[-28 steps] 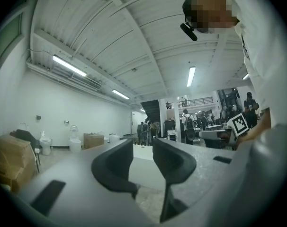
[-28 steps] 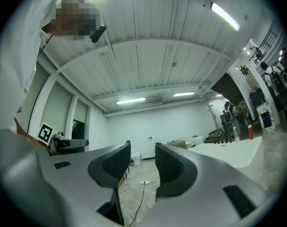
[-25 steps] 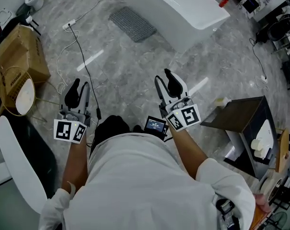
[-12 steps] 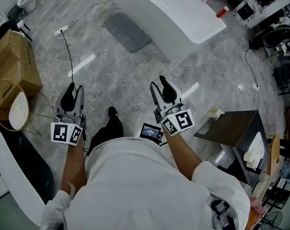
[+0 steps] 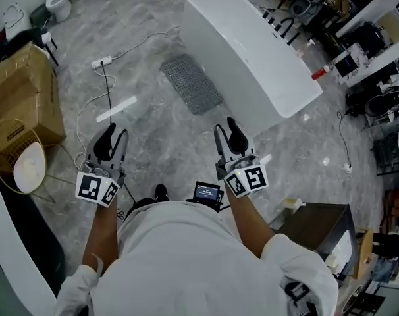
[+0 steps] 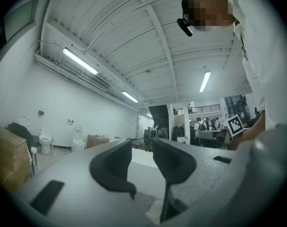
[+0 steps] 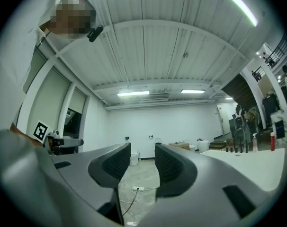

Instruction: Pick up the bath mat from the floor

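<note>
Two grippers hang above the grey marble floor (image 5: 161, 131), each with its jaws partly apart and nothing held. The head view alone takes in the whole layout: the bath mat (image 5: 191, 83) lies flat on the floor just beside the long wall of the white bathtub (image 5: 252, 48), well ahead of the left gripper (image 5: 115, 131) and the right gripper (image 5: 224, 124).

The left gripper view catches only a sliver of the mat's textured grey (image 6: 143, 200) low in the gap between the jaws, with the tub's white side behind it. It also shows a toilet (image 6: 45, 143) by the far wall.

The right gripper view points elsewhere — through its gap, far off, lies a white power strip (image 7: 138, 188) and its cable.
</note>
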`<state>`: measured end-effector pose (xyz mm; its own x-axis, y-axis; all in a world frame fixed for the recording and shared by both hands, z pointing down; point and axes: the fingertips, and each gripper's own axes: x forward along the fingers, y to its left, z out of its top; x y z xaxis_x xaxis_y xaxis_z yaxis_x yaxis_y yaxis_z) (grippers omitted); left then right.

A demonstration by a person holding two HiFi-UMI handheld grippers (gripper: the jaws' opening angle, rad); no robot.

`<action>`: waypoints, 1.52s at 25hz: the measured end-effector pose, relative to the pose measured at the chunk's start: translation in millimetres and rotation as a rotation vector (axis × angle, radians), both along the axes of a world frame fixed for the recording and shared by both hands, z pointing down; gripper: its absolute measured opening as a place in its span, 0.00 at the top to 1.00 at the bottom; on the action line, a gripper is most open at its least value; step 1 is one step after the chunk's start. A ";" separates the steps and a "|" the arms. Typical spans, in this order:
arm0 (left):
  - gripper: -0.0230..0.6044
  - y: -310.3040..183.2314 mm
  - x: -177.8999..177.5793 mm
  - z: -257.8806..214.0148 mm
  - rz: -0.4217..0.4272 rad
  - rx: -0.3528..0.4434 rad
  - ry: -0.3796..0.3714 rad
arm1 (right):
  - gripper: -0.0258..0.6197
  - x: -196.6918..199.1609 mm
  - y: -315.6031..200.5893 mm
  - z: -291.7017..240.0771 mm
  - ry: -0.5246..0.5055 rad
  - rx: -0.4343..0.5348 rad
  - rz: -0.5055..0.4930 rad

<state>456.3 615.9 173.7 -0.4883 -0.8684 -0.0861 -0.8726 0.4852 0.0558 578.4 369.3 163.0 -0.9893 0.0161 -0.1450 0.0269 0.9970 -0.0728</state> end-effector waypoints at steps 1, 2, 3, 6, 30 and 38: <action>0.75 0.2 -11.1 2.3 0.003 0.002 0.009 | 0.68 -11.6 -0.1 -0.3 0.000 -0.002 0.001; 0.75 -0.1 -21.5 5.0 0.004 0.004 0.022 | 0.68 -21.8 -0.4 0.1 0.001 -0.006 0.002; 0.75 -1.0 -30.4 7.9 0.005 0.006 0.036 | 0.68 -30.3 -1.0 1.4 0.005 -0.009 0.003; 0.75 -10.3 -48.3 15.4 0.012 -0.003 0.051 | 0.69 -46.4 -9.5 9.1 0.018 -0.013 0.008; 0.75 -216.5 -352.5 20.1 0.082 -0.134 0.092 | 0.70 -356.2 -193.4 73.7 0.060 -0.164 -0.040; 0.74 -264.0 -448.9 22.6 0.057 -0.149 0.094 | 0.70 -438.0 -245.8 90.1 0.078 -0.175 -0.038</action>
